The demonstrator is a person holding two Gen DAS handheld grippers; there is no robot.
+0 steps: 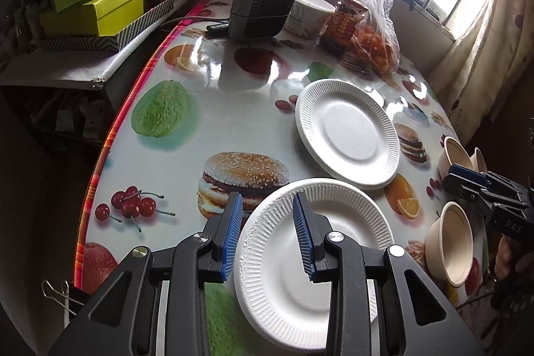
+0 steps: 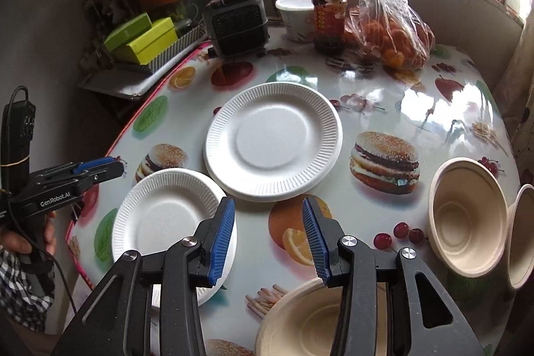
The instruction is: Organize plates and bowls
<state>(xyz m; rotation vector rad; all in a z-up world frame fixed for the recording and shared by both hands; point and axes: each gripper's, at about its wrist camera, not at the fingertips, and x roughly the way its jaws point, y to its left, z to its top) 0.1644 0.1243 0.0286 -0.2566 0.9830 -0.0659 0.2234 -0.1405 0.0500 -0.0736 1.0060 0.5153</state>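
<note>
Two white ribbed paper plates lie on the fruit-print table (image 1: pixel 207 89): a near plate (image 1: pixel 313 269) and a far plate (image 1: pixel 347 132), rims almost touching. My left gripper (image 1: pixel 267 199) hangs open above the near plate's left rim, its pads touching nothing. In the right wrist view the same near plate (image 2: pixel 160 222) and far plate (image 2: pixel 273 139) show. My right gripper (image 2: pixel 268 202) is open over a printed orange, above a beige bowl (image 2: pixel 300 322). Two more beige bowls (image 2: pixel 467 219) (image 2: pixel 520 232) lie tipped on their sides at the right.
At the back stand a grey heater (image 1: pixel 263 9), a white cup (image 1: pixel 310 15), a jar (image 1: pixel 347 22) and a bag of oranges (image 1: pixel 377 45). Green boxes (image 1: pixel 96 5) sit on a shelf beyond the table's left edge. A person's hand (image 2: pixel 20 239) holds the left gripper.
</note>
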